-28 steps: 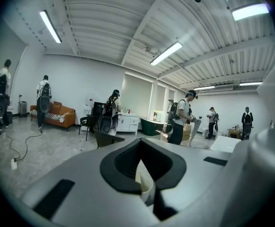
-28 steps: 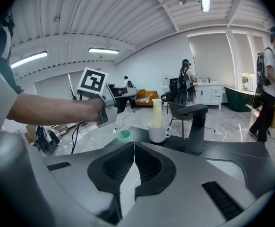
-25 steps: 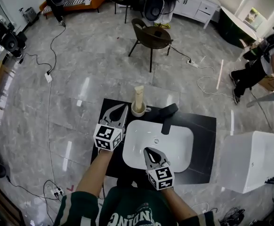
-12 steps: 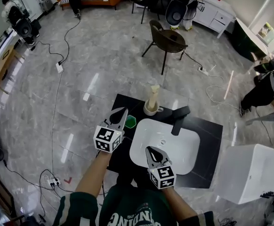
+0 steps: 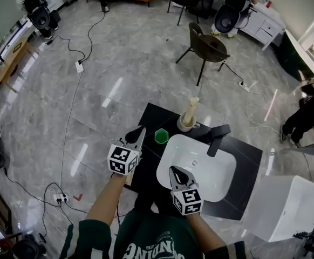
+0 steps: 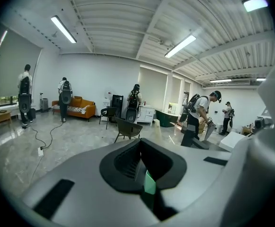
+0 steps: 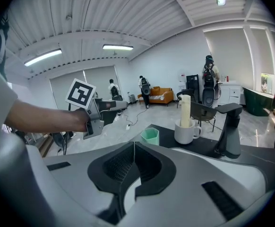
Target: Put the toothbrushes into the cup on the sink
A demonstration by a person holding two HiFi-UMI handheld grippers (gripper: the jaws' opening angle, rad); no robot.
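A green hexagonal cup point(image 5: 161, 136) stands on the black counter point(image 5: 146, 166) left of the white sink basin point(image 5: 200, 169). Behind it a white mug point(image 5: 185, 125) holds a cream cylinder. I make out no toothbrush in any view. My left gripper point(image 5: 138, 134) is shut and empty, with its tips just left of the green cup. In the left gripper view a sliver of the green cup point(image 6: 150, 183) shows past the closed jaws. My right gripper point(image 5: 174, 171) hangs over the basin's near edge, shut, nothing in it. The right gripper view shows the green cup point(image 7: 150, 136), mug point(image 7: 185, 131) and faucet point(image 7: 229, 126).
A black faucet point(image 5: 219, 136) rises at the basin's far right. A large white box point(image 5: 284, 204) stands right of the counter. A dark chair point(image 5: 208, 47) and floor cables point(image 5: 70, 90) lie beyond, and people stand about the room.
My left gripper drew back leftward off the counter's far part, uncovering the green cup it had hidden. The right gripper pulled back a little toward the basin's near edge. Both stayed shut.
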